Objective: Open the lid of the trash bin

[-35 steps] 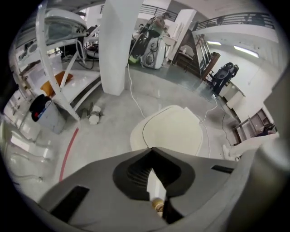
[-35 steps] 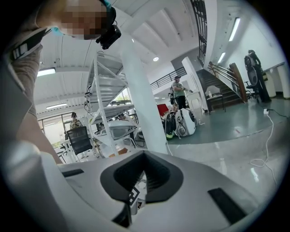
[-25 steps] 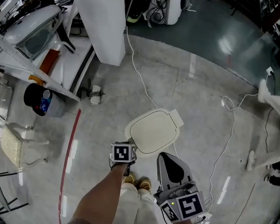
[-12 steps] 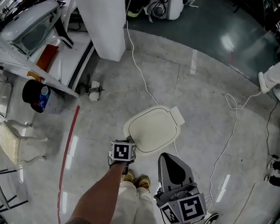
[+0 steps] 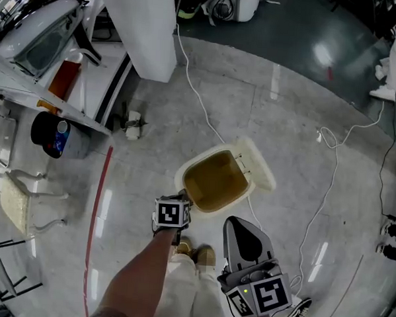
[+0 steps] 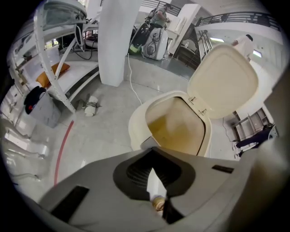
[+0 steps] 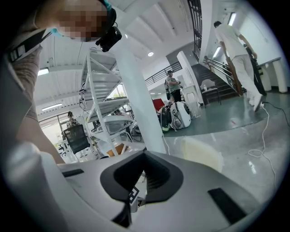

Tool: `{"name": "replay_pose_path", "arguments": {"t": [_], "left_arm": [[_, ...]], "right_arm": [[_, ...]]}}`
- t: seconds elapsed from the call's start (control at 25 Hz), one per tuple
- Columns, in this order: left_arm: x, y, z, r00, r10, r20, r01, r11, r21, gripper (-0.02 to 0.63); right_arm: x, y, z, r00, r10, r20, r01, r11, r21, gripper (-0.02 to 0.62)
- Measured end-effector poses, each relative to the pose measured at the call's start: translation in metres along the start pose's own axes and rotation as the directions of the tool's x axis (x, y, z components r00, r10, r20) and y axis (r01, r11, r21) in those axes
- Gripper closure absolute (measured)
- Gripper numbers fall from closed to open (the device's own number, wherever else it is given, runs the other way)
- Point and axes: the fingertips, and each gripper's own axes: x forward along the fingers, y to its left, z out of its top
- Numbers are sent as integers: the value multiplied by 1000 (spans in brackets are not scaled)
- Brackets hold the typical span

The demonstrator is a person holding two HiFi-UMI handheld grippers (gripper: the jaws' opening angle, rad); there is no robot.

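Note:
The cream trash bin (image 5: 184, 181) stands on the floor in front of my feet, its yellowish inside showing. Its lid (image 5: 260, 166) is tipped up and back on the far right hinge. In the left gripper view the bin (image 6: 136, 129) lies just ahead with the lid (image 6: 224, 79) upright. My left gripper (image 5: 180, 198) (image 6: 152, 156) sits at the bin's near rim, shut, with nothing seen between its jaws. My right gripper (image 5: 237, 224) (image 7: 144, 156) hangs shut to the right, short of the bin. The lid (image 7: 201, 154) shows pale beyond it.
A white pillar (image 5: 142, 26) rises behind the bin, with a white cable (image 5: 195, 95) running from it past the bin. A metal rack (image 5: 51, 54) and black bag (image 5: 50, 137) stand left. A red floor line (image 5: 97, 215) runs nearby. Another person (image 5: 395, 59) walks at the far right.
The bin's lid has swung from flat and shut to raised, baring the inside. Both grippers stay almost where they were. The person at the right edge has walked farther away.

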Motion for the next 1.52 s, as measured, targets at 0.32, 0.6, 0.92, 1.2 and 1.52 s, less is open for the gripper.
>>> {"name": "replay_pose_path", "arguments": {"t": [0.32,0.6,0.92,1.2,1.52], "left_arm": [[-1,-1,2,1000,-12,-10,12,1000,-8,604],[-15,-3,8,999,-14,-51,13,1000,-13,606],[-78,-15,33,1000,-20,-18,20,1000,8,607],[-177,-50,94,990,-30,136,26,999,34,607],[-301,-93,149,965,-70,254,58,997,52,607]], "right_arm": [[0,6,4,1000,2,3,-2,1000,-4,575],[-9,16,8,1000,12,4,-12,1000,-5,577],[-31,38,47,999,16,31,-16,1000,-15,577],[-69,59,92,999,34,37,-33,998,-44,577],[-99,78,134,997,42,72,-39,998,-46,577]]}}
